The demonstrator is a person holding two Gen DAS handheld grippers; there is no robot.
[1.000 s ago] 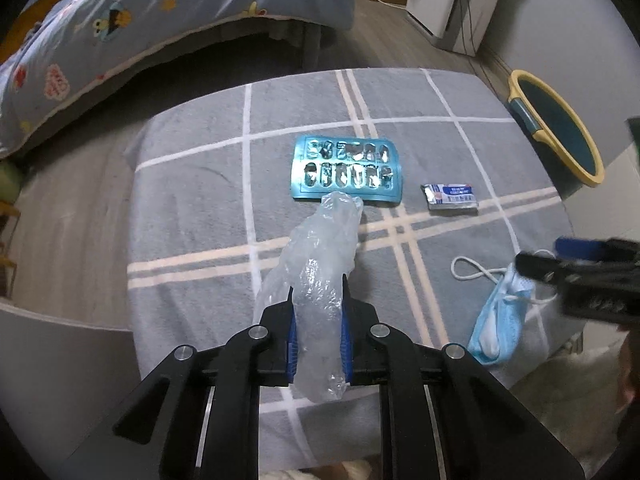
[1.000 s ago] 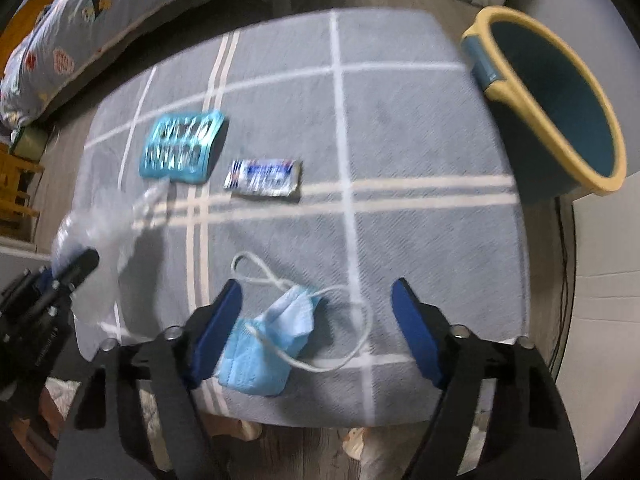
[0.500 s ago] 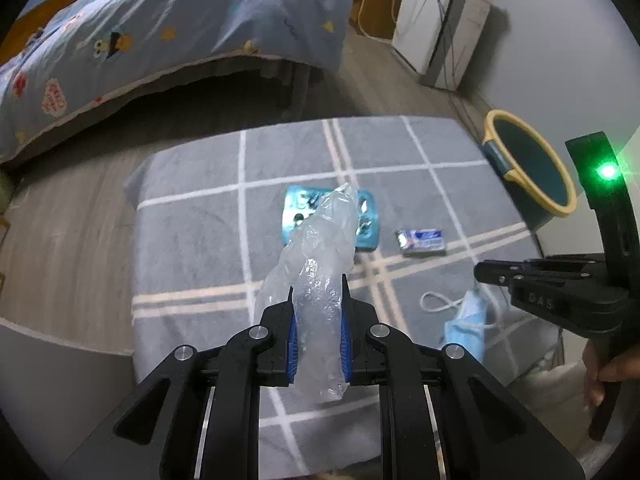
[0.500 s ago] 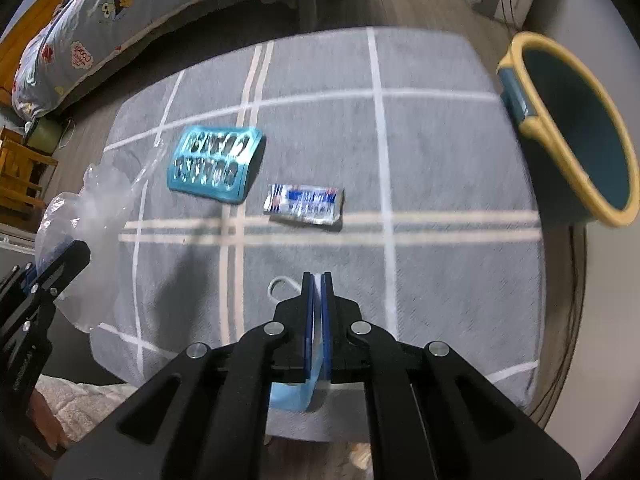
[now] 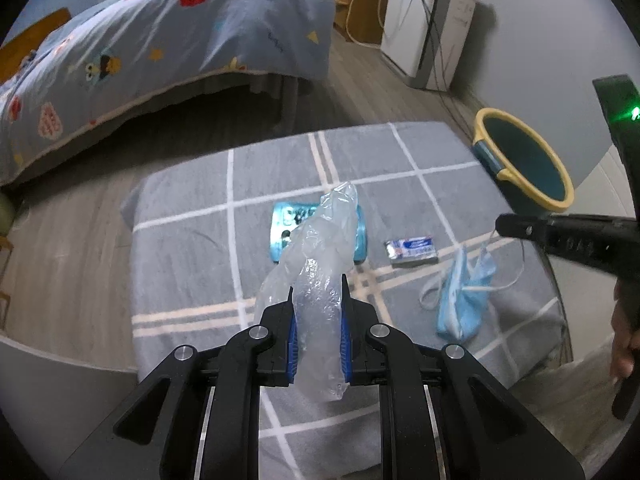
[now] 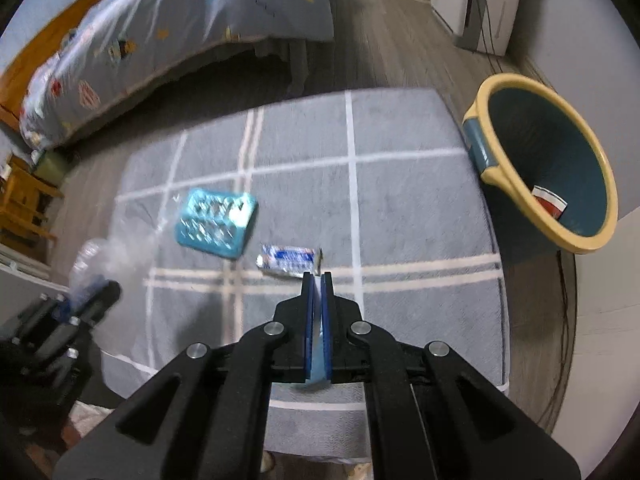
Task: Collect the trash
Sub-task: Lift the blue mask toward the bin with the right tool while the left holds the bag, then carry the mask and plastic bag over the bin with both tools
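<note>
My left gripper [image 5: 317, 286] is shut on a crumpled clear plastic bag [image 5: 320, 248] and holds it above the grey plaid tablecloth [image 5: 192, 240]. The same bag [image 6: 96, 256] appears at the left of the right wrist view. My right gripper [image 6: 317, 280] is shut on a blue face mask [image 6: 316, 344]. In the left wrist view the mask [image 5: 464, 292] hangs from that gripper [image 5: 500, 226], its ear loops dangling just above the cloth. A teal blister pack [image 6: 216, 224] and a small foil wrapper [image 6: 290, 260] lie on the cloth.
A teal bin with a yellow rim [image 6: 544, 168] stands off the table's right edge, with a red and white scrap [image 6: 550, 200] inside. A bed [image 5: 160, 40] lies beyond the table, and a white appliance [image 5: 428, 20] with cables stands at the far wall.
The right gripper's jaws closed on the blue mask and raised it off the cloth. Both grippers have risen, so the table looks smaller. The left grip on the bag is unchanged.
</note>
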